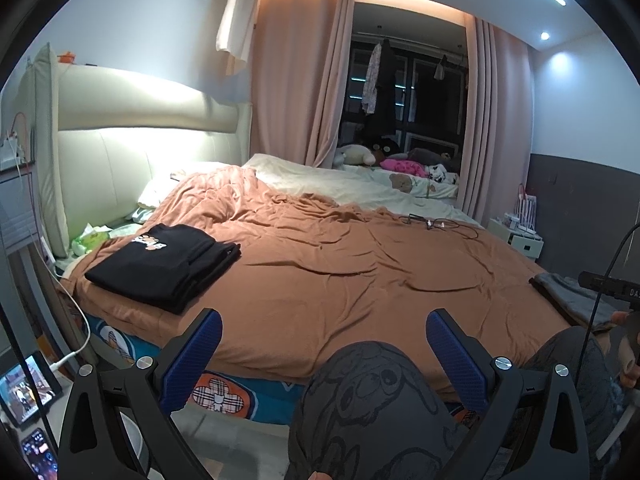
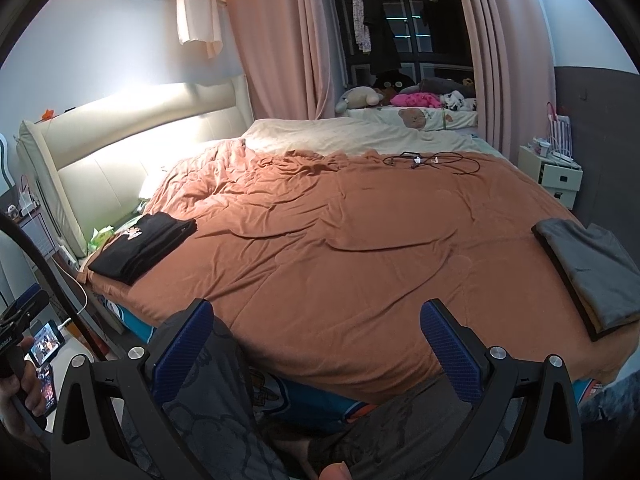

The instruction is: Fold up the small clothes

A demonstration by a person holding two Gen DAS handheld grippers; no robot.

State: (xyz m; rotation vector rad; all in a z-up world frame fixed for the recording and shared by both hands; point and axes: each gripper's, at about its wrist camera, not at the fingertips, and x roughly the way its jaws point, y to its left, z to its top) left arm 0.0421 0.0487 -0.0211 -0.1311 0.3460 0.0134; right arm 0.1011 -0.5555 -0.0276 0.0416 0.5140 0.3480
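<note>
With both the left claw (image 1: 324, 336) and right claw (image 2: 316, 326) spread wide and empty over the bed (image 2: 340, 240), reach for the grey garment (image 2: 592, 268) at right of frame, leaving the folded black stack (image 2: 140, 248) at left undisturbed.

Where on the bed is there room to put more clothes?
The wide middle of the orange blanket is bare, between the black pile on the left and the grey pile on the right. The far edge is crowded with cables.
</note>
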